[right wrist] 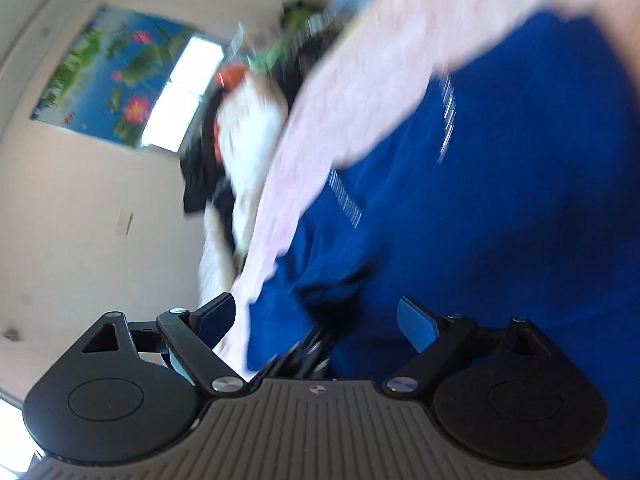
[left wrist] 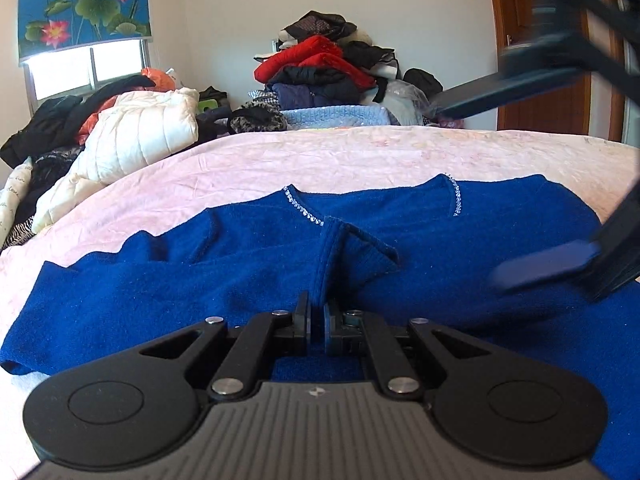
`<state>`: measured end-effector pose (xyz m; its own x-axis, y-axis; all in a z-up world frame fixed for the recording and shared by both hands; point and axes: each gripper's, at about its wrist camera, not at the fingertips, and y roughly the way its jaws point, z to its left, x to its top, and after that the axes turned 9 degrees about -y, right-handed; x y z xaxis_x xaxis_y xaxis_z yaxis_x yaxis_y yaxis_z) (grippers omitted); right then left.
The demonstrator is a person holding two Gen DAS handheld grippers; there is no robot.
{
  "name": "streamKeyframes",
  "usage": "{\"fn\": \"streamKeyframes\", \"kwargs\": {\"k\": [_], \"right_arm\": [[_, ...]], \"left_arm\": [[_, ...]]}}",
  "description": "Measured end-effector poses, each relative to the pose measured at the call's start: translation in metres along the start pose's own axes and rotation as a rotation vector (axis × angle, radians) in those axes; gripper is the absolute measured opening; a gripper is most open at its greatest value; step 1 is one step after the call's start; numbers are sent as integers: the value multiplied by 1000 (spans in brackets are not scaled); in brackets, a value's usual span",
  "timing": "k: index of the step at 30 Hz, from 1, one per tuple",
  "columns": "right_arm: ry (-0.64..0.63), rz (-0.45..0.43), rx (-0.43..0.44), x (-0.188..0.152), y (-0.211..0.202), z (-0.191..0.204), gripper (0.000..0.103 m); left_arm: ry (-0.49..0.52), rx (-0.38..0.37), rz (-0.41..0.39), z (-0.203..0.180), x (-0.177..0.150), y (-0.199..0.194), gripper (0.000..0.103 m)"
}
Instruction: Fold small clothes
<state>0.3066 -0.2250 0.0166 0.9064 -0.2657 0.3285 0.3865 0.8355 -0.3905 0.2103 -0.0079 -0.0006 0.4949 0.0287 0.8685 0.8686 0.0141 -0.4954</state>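
Note:
A royal-blue knit sweater (left wrist: pixel 460 240) with a sparkly V-neck trim lies spread on a pink bedspread (left wrist: pixel 360 160). My left gripper (left wrist: pixel 317 312) is shut on a raised fold of the sweater near its middle. My right gripper (right wrist: pixel 316 320) is open and empty, tilted above the sweater (right wrist: pixel 500 200); its view is motion-blurred. The right gripper also shows in the left wrist view (left wrist: pixel 560 184) as a blurred dark shape over the sweater's right side, its fingers spread.
A white quilted jacket (left wrist: pixel 140 136) and dark clothes lie at the bed's left. A tall pile of clothes (left wrist: pixel 328 76) stands behind the bed. A lotus-print blind (left wrist: pixel 84 4) hangs over the window, and a wooden door (left wrist: pixel 552 92) is at the right.

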Motion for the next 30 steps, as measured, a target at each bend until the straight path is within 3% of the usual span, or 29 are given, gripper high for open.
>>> {"fn": "streamKeyframes", "kwargs": {"k": [3,7,9,11,16,18,19,22,25,27,29,30], "right_arm": [[123,122,-34,7,43,-2,81],[159,123,-41,11,67,4,78],[155,126,-76,12,74,8,68],[138,161,-121,17,82,7,48],[94,187,-167,20,86,5,39],[81,180,-170,20,84,4,27],[57,175,-178,20,83,6,16],[-17,143,-187,23,77,11,9],[-99,103,-238,23,68,19,9],[-107,57,-216,27,57,19,9],[-91,10,-183,33,41,16,8],[-86,-14,-173,36,32,15,8]], "left_arm": [[-1,-4,-14,-1,0,-2,6],[1,-15,-18,-1,-1,-2,6],[3,-25,-21,-1,-1,-3,6],[5,-31,-24,-1,-1,-3,6],[6,-37,-31,-1,-1,-4,6],[8,-37,-26,0,-1,-2,6],[9,-37,-23,0,0,-2,6],[19,-37,-33,-2,-1,-3,8],[28,-67,-55,-1,-2,-7,25],[-6,-91,-90,5,-2,-13,69],[-51,-135,-162,14,-4,-24,83],[-70,-148,-194,18,-5,-29,83]]}}
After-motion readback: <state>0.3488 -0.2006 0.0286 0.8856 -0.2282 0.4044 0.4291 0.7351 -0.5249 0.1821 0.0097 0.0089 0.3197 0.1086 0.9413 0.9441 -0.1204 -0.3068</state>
